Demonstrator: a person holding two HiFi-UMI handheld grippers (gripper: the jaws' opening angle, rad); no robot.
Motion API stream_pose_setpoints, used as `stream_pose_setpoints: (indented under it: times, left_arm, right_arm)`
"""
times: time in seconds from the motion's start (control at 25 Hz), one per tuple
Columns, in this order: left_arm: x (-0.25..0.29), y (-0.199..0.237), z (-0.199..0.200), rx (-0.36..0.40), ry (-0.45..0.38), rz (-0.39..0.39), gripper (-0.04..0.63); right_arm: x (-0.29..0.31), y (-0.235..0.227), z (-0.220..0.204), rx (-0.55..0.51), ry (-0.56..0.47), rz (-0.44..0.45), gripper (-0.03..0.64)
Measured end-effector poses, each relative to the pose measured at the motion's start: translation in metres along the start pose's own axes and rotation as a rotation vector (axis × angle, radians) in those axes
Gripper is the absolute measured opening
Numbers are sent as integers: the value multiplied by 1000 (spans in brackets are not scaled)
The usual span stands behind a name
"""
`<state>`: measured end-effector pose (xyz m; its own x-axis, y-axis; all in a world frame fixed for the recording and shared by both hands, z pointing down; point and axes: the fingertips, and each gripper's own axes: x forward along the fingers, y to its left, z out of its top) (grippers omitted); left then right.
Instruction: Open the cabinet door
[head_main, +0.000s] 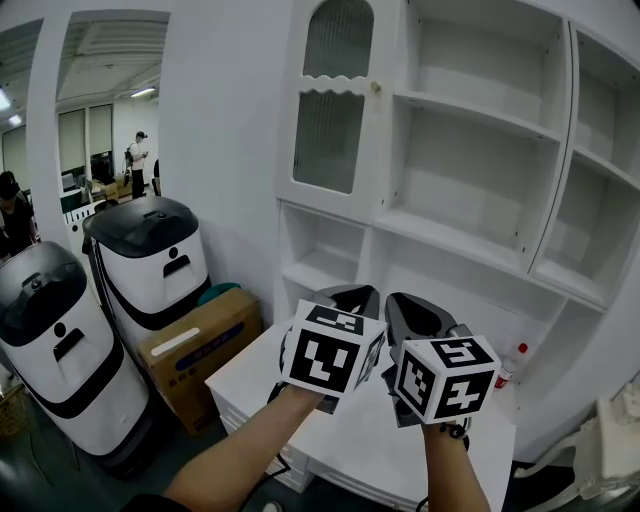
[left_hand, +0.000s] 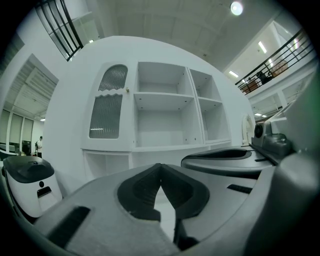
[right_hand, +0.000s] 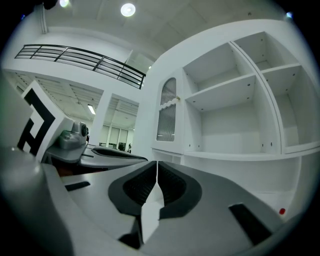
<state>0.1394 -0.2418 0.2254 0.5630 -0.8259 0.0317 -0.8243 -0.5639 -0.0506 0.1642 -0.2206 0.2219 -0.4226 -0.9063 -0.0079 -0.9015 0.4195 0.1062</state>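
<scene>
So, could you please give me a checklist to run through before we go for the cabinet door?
1. Door shut and in view: ok.
2. Knob on its right edge, nothing in front of it: ok.
3. Left gripper empty: ok. Open for the knob: not ok, jaws together.
4. Right gripper empty: ok. Open for the knob: not ok, jaws together.
5. A gripper at the knob: not ok, both are well short of it.
6. Which way the door swings: cannot tell, no hinges visible.
</scene>
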Motion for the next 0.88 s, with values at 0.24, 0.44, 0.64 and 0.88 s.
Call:
stream_pose_setpoints:
  times: [0.24, 0.44, 0.64, 0.88]
  left_arm:
    - [30, 32, 4, 7, 6, -26, 11]
    - [52, 68, 15, -13, -28, -30, 11]
    - [73, 90, 26, 3, -69, -81, 11]
    - [90, 111, 50, 71, -122, -126, 12]
  right_arm:
    - [49, -6, 6, -3, -6, -10, 21]
    - [85, -12, 14, -8, -5, -35, 21]
    - [115, -19, 24, -10, -16, -69, 21]
    - [146, -22, 45, -22, -49, -103, 21]
